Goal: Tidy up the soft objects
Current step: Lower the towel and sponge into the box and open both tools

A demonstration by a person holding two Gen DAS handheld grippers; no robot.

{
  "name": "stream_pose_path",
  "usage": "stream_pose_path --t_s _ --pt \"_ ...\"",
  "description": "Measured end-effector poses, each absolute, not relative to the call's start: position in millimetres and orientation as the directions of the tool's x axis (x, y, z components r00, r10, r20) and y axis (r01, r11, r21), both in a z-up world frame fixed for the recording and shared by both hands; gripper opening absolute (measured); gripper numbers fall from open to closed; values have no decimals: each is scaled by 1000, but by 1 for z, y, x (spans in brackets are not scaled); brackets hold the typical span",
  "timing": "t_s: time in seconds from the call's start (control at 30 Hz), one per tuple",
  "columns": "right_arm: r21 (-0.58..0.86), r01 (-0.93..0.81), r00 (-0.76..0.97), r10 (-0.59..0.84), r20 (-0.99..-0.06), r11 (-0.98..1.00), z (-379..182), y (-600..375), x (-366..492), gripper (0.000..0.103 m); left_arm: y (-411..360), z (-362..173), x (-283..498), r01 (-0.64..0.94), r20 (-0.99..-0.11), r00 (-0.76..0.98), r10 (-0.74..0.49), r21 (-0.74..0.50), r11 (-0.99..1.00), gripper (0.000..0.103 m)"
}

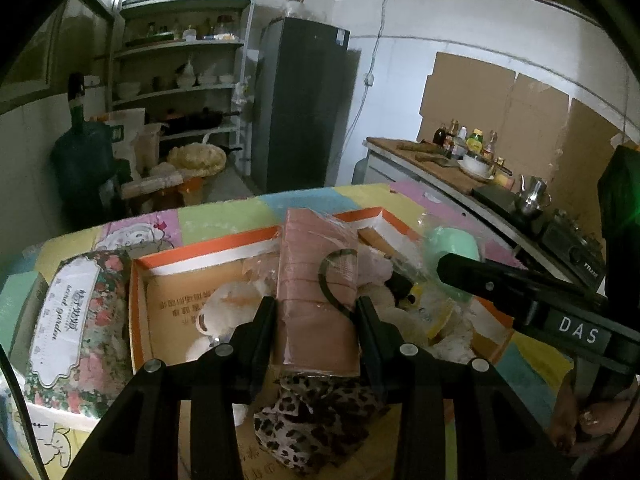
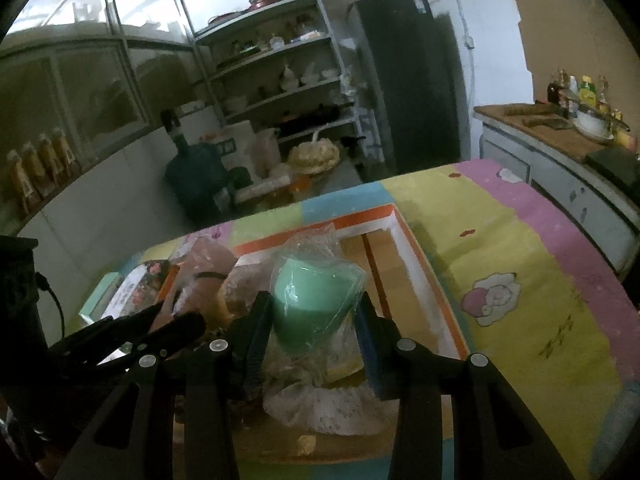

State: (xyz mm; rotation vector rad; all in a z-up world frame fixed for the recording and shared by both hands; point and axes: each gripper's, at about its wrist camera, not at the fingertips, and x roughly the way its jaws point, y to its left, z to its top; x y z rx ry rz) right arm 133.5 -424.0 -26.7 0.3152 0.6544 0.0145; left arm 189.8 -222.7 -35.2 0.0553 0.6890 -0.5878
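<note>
My left gripper (image 1: 316, 312) is shut on a pink folded cloth pack (image 1: 316, 276) in clear wrap, held above an orange-rimmed cardboard box (image 1: 200, 248). My right gripper (image 2: 314, 316) is shut on a mint green soft item in a plastic bag (image 2: 316, 300), held over the same box (image 2: 420, 256). The box holds white fluffy plush pieces (image 1: 224, 308) and a leopard-print fabric (image 1: 316, 416). The right gripper also shows in the left wrist view (image 1: 444, 268), and the left gripper shows in the right wrist view (image 2: 176, 320).
A floral tissue pack (image 1: 76, 320) lies left of the box on a pastel patchwork tablecloth (image 2: 520, 240). Behind stand a shelf unit (image 1: 180, 72), a dark fridge (image 1: 300, 104), a water jug (image 1: 80, 160) and a counter with bottles (image 1: 464, 140).
</note>
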Motion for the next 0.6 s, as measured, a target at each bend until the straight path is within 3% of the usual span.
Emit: stream_pose_path --t_s 0.6 --pt "296 89 758 128 -640 951 -48 -424 157 43 -225 -62 211 517 -672 550 -496 -192 834 41"
